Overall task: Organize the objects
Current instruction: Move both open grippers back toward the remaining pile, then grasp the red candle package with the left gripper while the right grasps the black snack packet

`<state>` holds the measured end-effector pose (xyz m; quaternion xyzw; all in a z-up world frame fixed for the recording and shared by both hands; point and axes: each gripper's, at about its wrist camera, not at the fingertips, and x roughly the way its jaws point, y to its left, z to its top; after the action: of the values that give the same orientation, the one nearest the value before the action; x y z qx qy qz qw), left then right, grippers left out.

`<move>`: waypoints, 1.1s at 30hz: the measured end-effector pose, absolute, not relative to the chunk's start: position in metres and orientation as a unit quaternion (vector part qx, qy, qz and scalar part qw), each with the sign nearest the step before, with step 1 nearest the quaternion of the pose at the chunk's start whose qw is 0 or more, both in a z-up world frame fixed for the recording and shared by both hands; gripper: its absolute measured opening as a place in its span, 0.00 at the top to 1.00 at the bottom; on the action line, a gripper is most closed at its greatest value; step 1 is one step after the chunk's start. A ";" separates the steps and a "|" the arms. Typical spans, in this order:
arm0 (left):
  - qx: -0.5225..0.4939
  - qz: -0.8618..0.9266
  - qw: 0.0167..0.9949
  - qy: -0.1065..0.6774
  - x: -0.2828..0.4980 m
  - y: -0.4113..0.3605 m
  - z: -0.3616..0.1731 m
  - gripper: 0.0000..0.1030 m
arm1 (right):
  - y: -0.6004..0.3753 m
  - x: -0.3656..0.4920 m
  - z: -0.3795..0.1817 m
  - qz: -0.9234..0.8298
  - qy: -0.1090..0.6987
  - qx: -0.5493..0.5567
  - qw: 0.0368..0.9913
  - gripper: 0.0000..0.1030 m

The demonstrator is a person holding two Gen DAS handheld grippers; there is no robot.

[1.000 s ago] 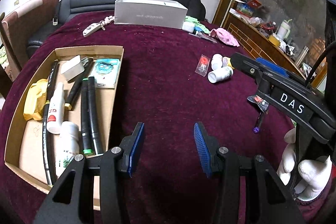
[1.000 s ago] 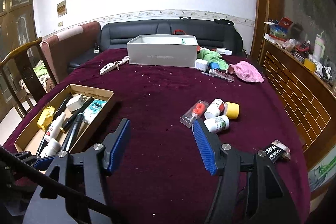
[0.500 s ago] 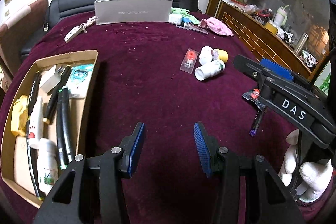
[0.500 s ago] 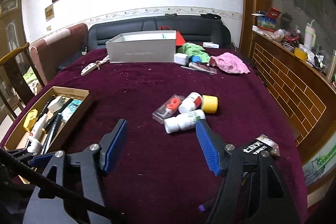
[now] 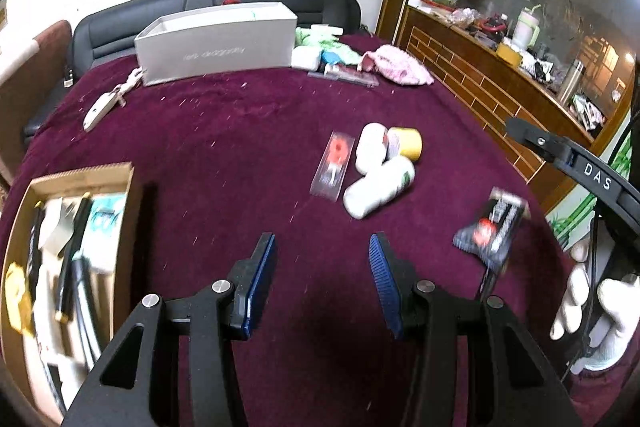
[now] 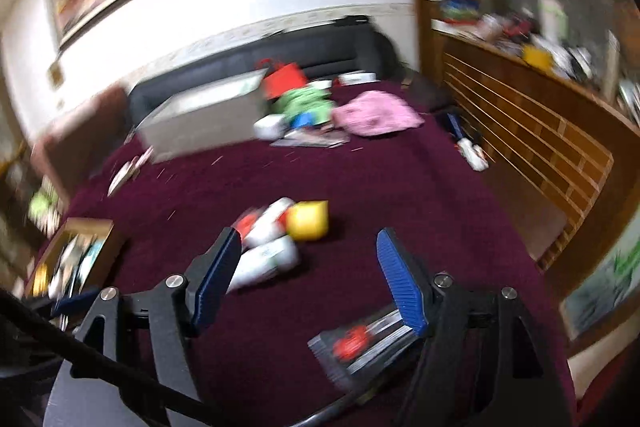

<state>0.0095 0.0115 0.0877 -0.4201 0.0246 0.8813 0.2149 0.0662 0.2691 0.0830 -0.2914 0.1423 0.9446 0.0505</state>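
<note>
Maroon cloth (image 5: 248, 131) is lying under both grippers: left gripper (image 5: 322, 281) gaping empty, right gripper (image 6: 308, 277) just widening, nothing between.

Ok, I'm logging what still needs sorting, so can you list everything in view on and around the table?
Table cloth: one, maroon, covers the table.
Cardboard tray: one, brown, left edge, holding pens and small bottles.
Grey box: one, far side, open top.
White bottles: two, lying mid-table, touching.
Yellow roll: one, beside the bottles.
Clear packet: one, red item inside, left of the bottles.
Dark packet: one, black with red, near right edge.
Pink cloth: one, far right.
Green cloth: one, beside the grey box.
White remote-like item: one, far left.
Left gripper: black, blue pads, open, empty.
Right gripper: open, jaws just widened, empty.
Gloved hand: white, right edge.
</note>
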 end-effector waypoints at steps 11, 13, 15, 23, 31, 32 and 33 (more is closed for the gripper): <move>-0.434 0.876 0.203 0.054 -0.076 0.055 0.053 0.60 | 0.325 0.055 0.049 0.926 0.225 -0.290 0.086 0.32; -0.444 0.869 0.213 0.040 -0.091 0.058 0.046 0.60 | 0.328 0.056 0.046 0.924 0.231 -0.293 0.085 0.32; -0.445 0.866 0.224 0.045 -0.100 0.067 0.039 0.60 | 0.329 0.058 0.046 0.924 0.231 -0.292 0.087 0.32; -0.424 0.854 0.239 0.184 -0.105 0.112 0.014 0.59 | 0.332 0.063 0.046 0.923 0.237 -0.290 0.087 0.31; -0.444 0.850 0.254 0.127 -0.106 0.101 0.012 0.71 | 0.331 0.061 0.043 0.920 0.243 -0.297 0.085 0.31; -0.440 0.851 0.252 0.134 -0.101 0.102 0.012 0.78 | 0.332 0.060 0.042 0.919 0.244 -0.298 0.086 0.31; -0.439 0.852 0.251 0.138 -0.097 0.100 0.014 0.78 | 0.332 0.060 0.041 0.918 0.244 -0.299 0.087 0.30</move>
<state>-0.0970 0.1001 0.0135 -0.4389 0.1375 0.8517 0.2510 0.0599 0.3317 0.0407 -0.2992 0.2439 0.9184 0.0874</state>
